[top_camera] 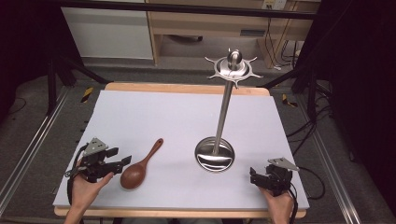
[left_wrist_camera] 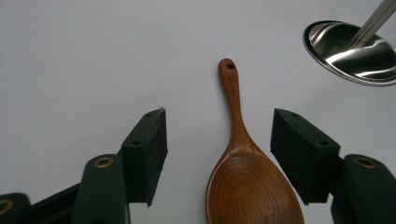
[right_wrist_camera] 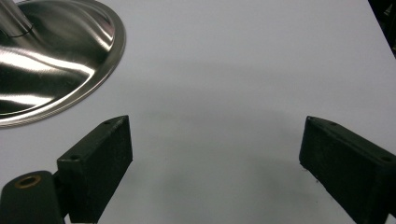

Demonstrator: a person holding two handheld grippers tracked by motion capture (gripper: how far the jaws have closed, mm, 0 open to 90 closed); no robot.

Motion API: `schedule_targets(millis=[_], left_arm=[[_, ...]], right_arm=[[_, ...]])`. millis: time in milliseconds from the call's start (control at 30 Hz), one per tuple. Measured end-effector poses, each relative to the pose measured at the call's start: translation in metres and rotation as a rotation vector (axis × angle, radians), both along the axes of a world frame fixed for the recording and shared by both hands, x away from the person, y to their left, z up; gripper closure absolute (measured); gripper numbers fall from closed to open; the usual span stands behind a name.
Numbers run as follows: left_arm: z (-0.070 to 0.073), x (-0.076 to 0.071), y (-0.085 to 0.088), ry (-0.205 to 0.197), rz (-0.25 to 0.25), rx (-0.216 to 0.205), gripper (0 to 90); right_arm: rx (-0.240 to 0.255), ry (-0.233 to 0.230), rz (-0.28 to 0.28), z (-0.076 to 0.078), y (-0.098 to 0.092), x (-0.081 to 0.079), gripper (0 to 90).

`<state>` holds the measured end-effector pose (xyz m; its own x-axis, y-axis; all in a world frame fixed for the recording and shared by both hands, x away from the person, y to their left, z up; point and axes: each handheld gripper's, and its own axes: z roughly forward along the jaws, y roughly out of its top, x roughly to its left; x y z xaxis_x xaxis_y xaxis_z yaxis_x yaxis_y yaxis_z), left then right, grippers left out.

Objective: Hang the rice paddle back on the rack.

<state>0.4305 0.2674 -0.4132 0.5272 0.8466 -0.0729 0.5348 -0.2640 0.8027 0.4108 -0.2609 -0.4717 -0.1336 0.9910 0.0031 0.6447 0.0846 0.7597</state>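
Observation:
A brown wooden spoon [top_camera: 140, 167] lies flat on the white table top [top_camera: 163, 112], bowl toward me and handle slanting away to the right. My left gripper [top_camera: 120, 157] hovers just left of the bowl. In the left gripper view the spoon [left_wrist_camera: 247, 177] lies between the jaws of the left gripper [left_wrist_camera: 218, 116], which stand apart without touching it. A steel utensil stand [top_camera: 215, 155] with a round base, a tall pole and a ring of hooks on top rises right of centre. My right gripper [top_camera: 252, 175] rests open near the front right, with bare table between its jaws [right_wrist_camera: 215, 135].
The stand's shiny base shows at the upper right in the left gripper view [left_wrist_camera: 355, 51] and at the upper left in the right gripper view [right_wrist_camera: 51, 56]. A wooden table edge [top_camera: 187, 87] borders the white top at the back. Dark frame legs and cables flank both sides.

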Motion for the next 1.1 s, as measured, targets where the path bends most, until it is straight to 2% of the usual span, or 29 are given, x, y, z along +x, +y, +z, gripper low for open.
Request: schedule_targets(millis=[300,433,600,900,1100], left_arm=[[0.009,0.009,-0.015,0.000,-0.026,0.017,36.2],[0.013,0.014,-0.024,0.007,-0.045,0.039,37.2],[0.016,0.020,-0.034,0.028,-0.070,0.069,39.2],[0.015,0.027,-0.042,0.066,-0.096,0.118,41.4],[0.013,0.031,-0.044,0.088,-0.108,0.119,41.7]], right_arm=[[0.001,-0.002,-0.001,0.000,-0.001,-0.002,10.0],[0.004,-0.004,-0.001,0.000,-0.002,-0.003,10.0],[0.004,-0.002,0.003,0.000,-0.002,-0.003,10.0],[-0.001,0.004,0.004,-0.001,-0.002,-0.001,10.0],[-0.005,0.005,0.009,-0.001,-0.001,-0.001,10.0]])
